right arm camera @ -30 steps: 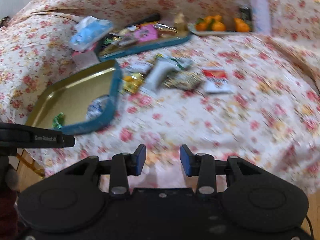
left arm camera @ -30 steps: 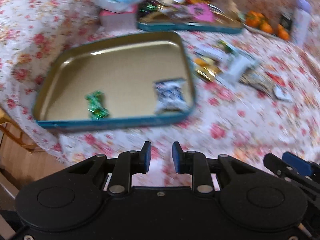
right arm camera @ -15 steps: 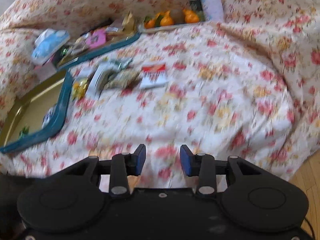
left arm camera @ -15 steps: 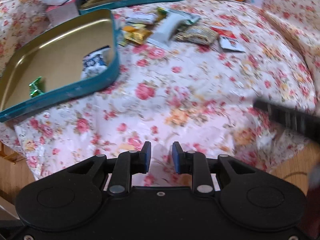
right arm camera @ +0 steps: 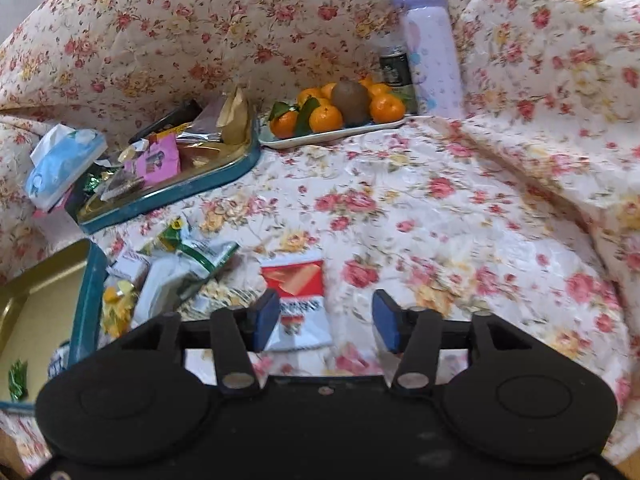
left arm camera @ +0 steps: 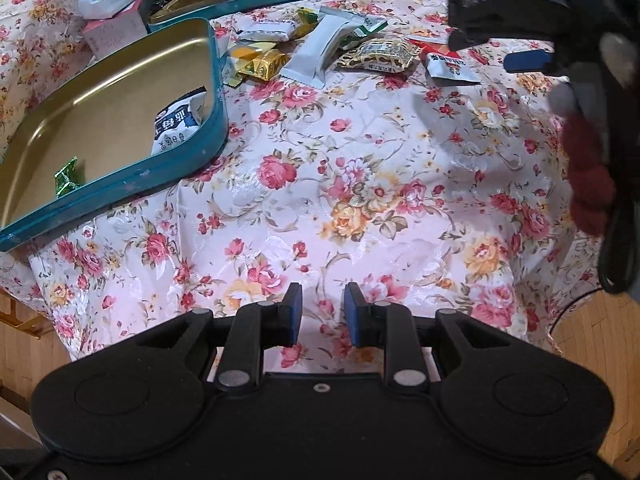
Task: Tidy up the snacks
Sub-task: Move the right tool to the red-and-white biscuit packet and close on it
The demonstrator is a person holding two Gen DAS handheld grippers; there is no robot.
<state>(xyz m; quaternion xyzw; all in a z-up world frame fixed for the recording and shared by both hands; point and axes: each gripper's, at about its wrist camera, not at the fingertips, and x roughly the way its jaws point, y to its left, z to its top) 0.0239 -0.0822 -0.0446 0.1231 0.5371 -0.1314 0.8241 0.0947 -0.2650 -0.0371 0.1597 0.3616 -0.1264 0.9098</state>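
1. Right gripper (right arm camera: pixel 326 322): jaws are spread wide, nothing is held. It is positioned low over the red-and-white snack packet (right arm camera: pixel 298 300); the packet is seen between the blue pads, nearer the left one. Contact with the packet cannot be confirmed from the right wrist view.
2. Left gripper (left arm camera: pixel 322 314): jaws are only partly open, with a narrow gap, and nothing is gripped. It is held over bare floral cloth at the near edge of the table (left arm camera: pixel 360 184), well apart from every snack.
3. Done so far, as judged from the layout: two items are found in the near gold tin tray (left arm camera: pixel 108 92), a blue-and-white packet (left arm camera: pixel 176 124) and a small green candy (left arm camera: pixel 66 178).
4. Left to do: a loose cluster is still spread on the cloth just beside the tray's right rim. A long white packet (left arm camera: pixel 316 52), gold-wrapped sweets (left arm camera: pixel 262 65), a brown patterned packet (left arm camera: pixel 378 54), a small white packet (left arm camera: pixel 268 30) and the red-and-white one are counted.
5. Progress is judged early; most snacks are outside the tray.
6. A second teal tray (right arm camera: pixel 168 192) behind is already filled with mixed snacks; whether it is part of the sorting cannot be told.
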